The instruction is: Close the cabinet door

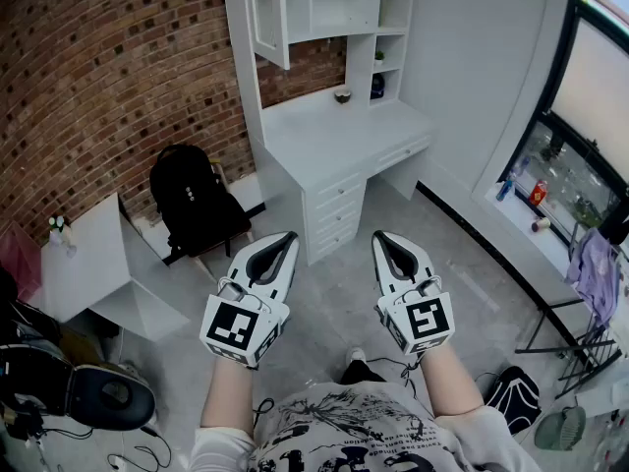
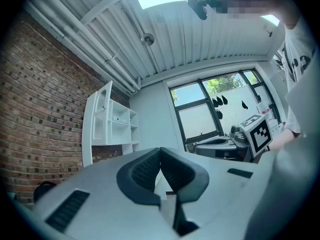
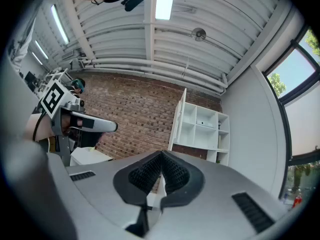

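The white cabinet (image 1: 334,3) stands on a white desk (image 1: 324,146) against the brick wall, some way ahead of me. Its door (image 1: 269,18) is swung open toward me on the left side; the same door (image 2: 102,118) shows edge-on in the left gripper view, and the door (image 3: 178,120) also shows in the right gripper view. My left gripper (image 1: 283,238) and right gripper (image 1: 383,238) are held side by side above the floor, far short of the cabinet. Both are shut and hold nothing; the pads meet at the left gripper's (image 2: 160,151) tip and at the right gripper's (image 3: 161,156) tip.
A black backpack (image 1: 193,203) rests on a chair left of the desk drawers (image 1: 338,210). A white side table (image 1: 93,264) stands at the left. Bottles line the window sill (image 1: 531,200); a drying rack (image 1: 588,283) and a dark bag (image 1: 515,397) sit at the right.
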Available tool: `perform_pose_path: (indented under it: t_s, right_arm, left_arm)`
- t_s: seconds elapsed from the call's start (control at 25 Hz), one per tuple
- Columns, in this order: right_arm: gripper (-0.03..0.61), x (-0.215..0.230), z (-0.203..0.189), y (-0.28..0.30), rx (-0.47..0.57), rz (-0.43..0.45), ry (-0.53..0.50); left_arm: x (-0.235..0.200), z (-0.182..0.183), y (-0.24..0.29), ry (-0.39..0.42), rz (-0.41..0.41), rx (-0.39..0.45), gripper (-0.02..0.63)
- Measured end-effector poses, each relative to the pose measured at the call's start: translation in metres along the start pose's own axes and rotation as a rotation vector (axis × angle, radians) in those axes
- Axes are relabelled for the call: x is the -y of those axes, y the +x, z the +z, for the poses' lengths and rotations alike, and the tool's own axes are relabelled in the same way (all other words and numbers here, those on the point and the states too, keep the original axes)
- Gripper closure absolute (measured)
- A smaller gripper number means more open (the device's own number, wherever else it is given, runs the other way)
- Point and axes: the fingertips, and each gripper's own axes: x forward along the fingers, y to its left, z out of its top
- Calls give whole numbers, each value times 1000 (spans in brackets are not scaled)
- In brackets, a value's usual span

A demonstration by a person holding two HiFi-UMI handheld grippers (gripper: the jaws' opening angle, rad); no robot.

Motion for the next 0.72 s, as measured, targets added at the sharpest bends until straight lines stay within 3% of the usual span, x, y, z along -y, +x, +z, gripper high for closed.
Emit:
perform_pose_path:
  t_s: [0.48,0.64,0.68,0.72]
  right_arm:
    - [566,6,-12,-4,-11,-16,38]
    - [565,6,-17,5,-11,-23,61]
    - [565,7,-18,8,-15,-28,63]
    - [565,8,-19,12,-20,-33,63]
  left_arm:
    - [3,-8,1,-16,-1,-8,600]
    - [-2,-15,6,-74,-44,20,600]
    - [-3,-15,9,-97,-57,32,544]
    - [-6,-16,12,-110,-63,42,343]
